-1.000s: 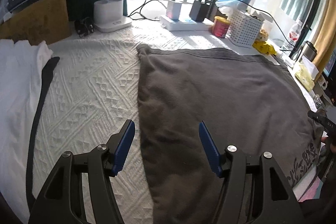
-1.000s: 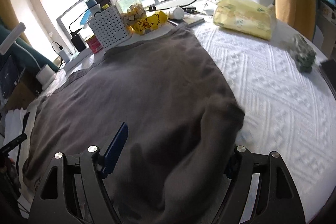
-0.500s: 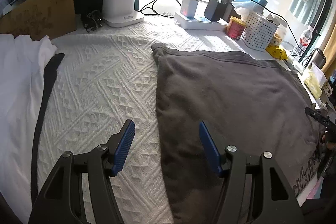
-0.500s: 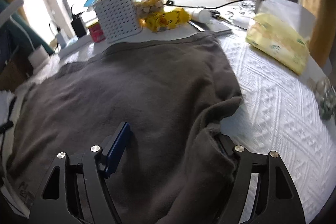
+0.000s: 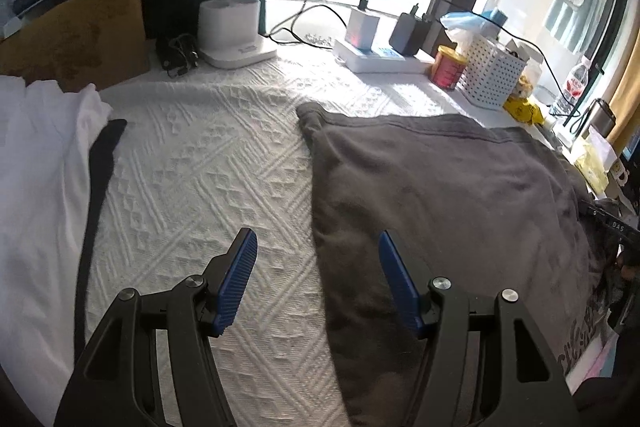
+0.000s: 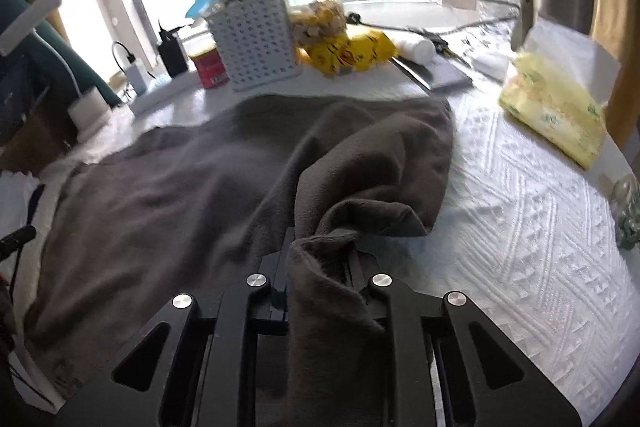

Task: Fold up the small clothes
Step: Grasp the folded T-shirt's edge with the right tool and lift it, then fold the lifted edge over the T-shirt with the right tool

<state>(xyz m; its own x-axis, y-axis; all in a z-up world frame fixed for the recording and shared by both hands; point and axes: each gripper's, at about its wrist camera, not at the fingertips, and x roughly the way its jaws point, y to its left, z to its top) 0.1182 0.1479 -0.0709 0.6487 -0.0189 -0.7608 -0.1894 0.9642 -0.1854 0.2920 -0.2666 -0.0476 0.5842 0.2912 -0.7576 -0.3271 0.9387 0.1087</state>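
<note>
Garment edge bunched between right jaws

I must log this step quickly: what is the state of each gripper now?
Left gripper: open, holding nothing, above the edge of the grey garment.
Right gripper: closed on a lifted corner of the grey garment.

The grey garment is soft, matt, fleecy cloth, bunched between the matt black plastic arms of the right gripper. The left gripper has ribbed blue fingers and shiny metal screw heads. The white bedspread is matt cloth with a raised woven pattern. The white basket is perforated plastic
</note>
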